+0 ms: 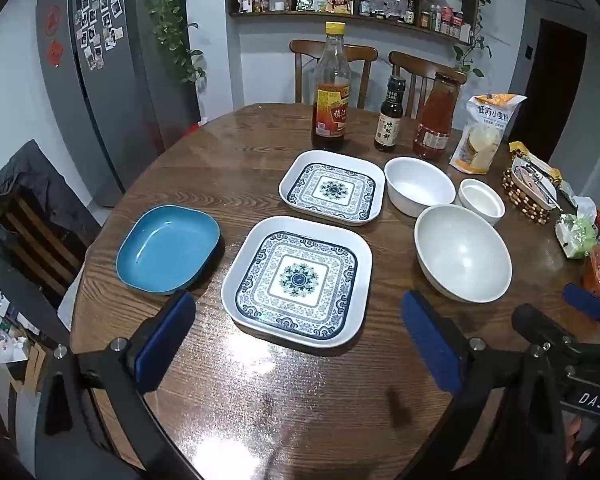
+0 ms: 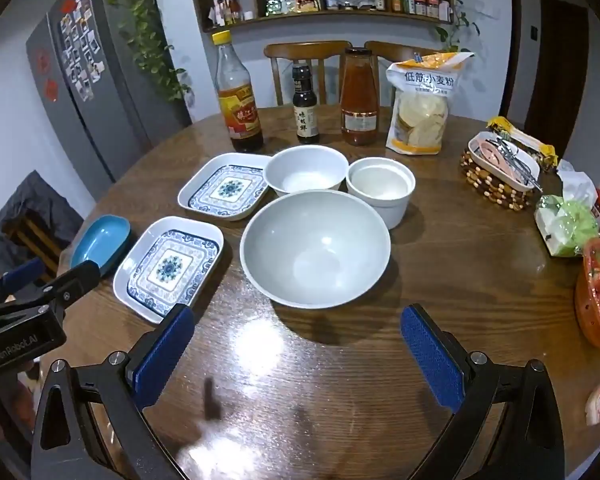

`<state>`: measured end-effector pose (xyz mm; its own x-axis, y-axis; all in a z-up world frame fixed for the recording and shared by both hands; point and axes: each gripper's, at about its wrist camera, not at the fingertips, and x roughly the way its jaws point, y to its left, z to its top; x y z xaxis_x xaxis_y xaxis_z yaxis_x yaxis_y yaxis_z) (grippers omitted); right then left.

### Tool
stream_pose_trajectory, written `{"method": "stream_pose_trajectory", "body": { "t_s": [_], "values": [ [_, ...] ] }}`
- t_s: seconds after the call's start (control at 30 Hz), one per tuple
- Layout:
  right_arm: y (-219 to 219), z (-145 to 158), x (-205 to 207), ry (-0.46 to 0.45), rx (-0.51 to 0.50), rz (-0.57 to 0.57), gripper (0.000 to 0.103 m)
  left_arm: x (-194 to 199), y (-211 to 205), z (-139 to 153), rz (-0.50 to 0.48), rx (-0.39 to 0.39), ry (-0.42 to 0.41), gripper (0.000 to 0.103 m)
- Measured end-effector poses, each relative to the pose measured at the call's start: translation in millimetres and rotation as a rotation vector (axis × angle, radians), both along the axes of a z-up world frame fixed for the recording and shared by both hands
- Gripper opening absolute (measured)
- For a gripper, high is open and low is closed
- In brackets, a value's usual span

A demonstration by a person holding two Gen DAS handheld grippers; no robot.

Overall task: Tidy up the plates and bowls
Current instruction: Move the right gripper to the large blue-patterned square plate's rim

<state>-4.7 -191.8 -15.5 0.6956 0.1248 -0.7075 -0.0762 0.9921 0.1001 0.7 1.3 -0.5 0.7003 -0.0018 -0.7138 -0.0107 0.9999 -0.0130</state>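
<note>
The left hand-held gripper (image 1: 298, 344) hangs over the near edge of the round wooden bench (image 1: 228, 384) with its blue pads spread wide and nothing between them; the right hand-held gripper (image 2: 298, 354) hangs beside it, likewise wide open and empty. Just ahead of the left one lies a square plate with a blue pattern (image 1: 297, 280), and a second patterned plate (image 1: 332, 187) lies just behind that. A blue dish (image 1: 167, 249) sits apart to their left, near the bench edge. Ahead of the right hand-held gripper stands a large grey bowl (image 2: 315, 249), close beside the near patterned plate. Behind it stand a white bowl (image 2: 306, 170) and a small white cup-shaped bowl (image 2: 381, 188), side by side, the white bowl right against the far plate's corner. Further back stand a tall bottle with a yellow cap (image 2: 237, 94), a small dark bottle (image 2: 305, 104), a red sauce bottle (image 2: 359, 98) and a bag of flour (image 2: 422, 104) in a row. To the right a small tray of utensils (image 2: 502, 162) rests on a beaded mat, with wrapped packets near the bench edge. Two chairs stand behind the bench.
</note>
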Motion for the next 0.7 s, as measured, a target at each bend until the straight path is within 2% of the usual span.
{"method": "stream_pose_trajectory", "body": {
  "t_s": [0.63,0.7],
  "values": [
    [12.6,5.7,3.5,-0.013,-0.018,-0.043,0.103,12.4,9.1,-1.2,-0.042,0.004,-0.009,0.103],
    [11.5,5.7,2.8,-0.015,-0.016,-0.042,0.103,12.7,9.4,-0.8,-0.042,0.001,-0.048,0.103]
  ]
}}
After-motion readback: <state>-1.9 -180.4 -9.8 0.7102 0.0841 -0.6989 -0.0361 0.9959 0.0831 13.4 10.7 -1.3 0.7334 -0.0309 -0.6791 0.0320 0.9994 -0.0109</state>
